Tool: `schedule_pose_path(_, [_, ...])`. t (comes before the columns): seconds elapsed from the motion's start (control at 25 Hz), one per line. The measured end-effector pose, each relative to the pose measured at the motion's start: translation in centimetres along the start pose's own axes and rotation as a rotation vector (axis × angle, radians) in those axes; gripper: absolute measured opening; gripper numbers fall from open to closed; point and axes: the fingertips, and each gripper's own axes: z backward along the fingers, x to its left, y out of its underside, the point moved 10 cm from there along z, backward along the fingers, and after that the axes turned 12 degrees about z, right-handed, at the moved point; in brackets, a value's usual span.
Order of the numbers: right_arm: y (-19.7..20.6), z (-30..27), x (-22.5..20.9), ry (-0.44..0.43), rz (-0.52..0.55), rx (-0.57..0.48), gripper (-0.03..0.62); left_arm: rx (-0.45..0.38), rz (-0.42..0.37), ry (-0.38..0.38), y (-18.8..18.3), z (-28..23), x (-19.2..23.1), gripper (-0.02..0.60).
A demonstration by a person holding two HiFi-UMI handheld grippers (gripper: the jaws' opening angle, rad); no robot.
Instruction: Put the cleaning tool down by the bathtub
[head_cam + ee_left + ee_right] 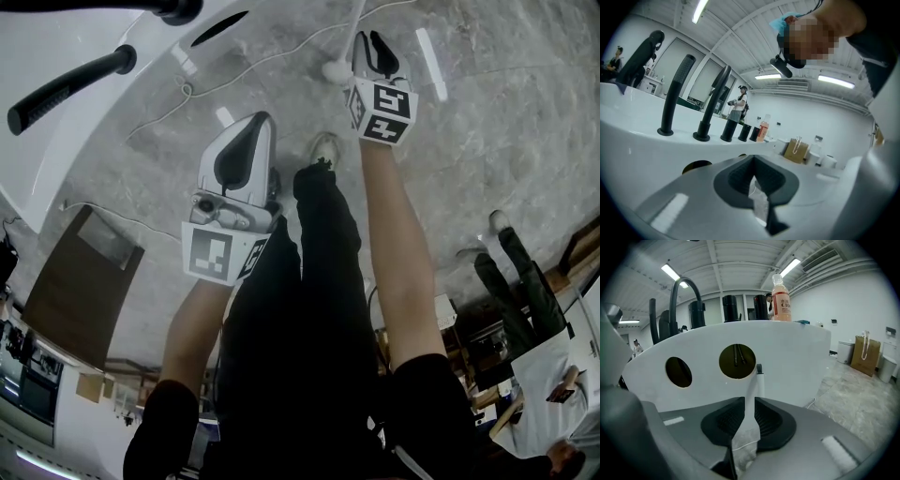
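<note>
The white cleaning tool (751,399) runs between the jaws of my right gripper (749,401). Its slim handle reaches forward to a black tip near the bathtub wall (787,362), and its wider white end lies close to the camera. The pads close on the handle from both sides with no gap showing. In the head view my right gripper (375,47) is low over the marble floor, with the tool (335,69) beside its tip and the bathtub (56,159) at the upper left. My left gripper (251,131) (752,161) is shut and holds nothing.
Black tap fittings (675,93) and a hand shower (70,89) stand on the tub rim, with an orange drink bottle (780,301) beside them. A white cable (253,61) trails over the floor. A brown board (80,281) lies at the left; another person (525,281) stands at the right.
</note>
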Motion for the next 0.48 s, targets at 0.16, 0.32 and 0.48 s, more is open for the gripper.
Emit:
schedule_pose_path(0.16, [-0.6,3.3,0.7,0.008,-0.021,0.019,0.037,0.005,-0.001,0.002,-1.7,2.1,-1.3,0.006])
schedule_pose_path(0.32, [-1.7,7.0,1.7,0.007,-0.038,0.036,0.002,0.01,-0.002,0.015,-3.8,4.2,-3.0,0.006])
schedule_pose_path(0.48, [-3.2,10.6,2.8,0.002,-0.049,0.04,0.002,0.009,-0.008,0.035,-6.0,6.1,-4.8,0.006])
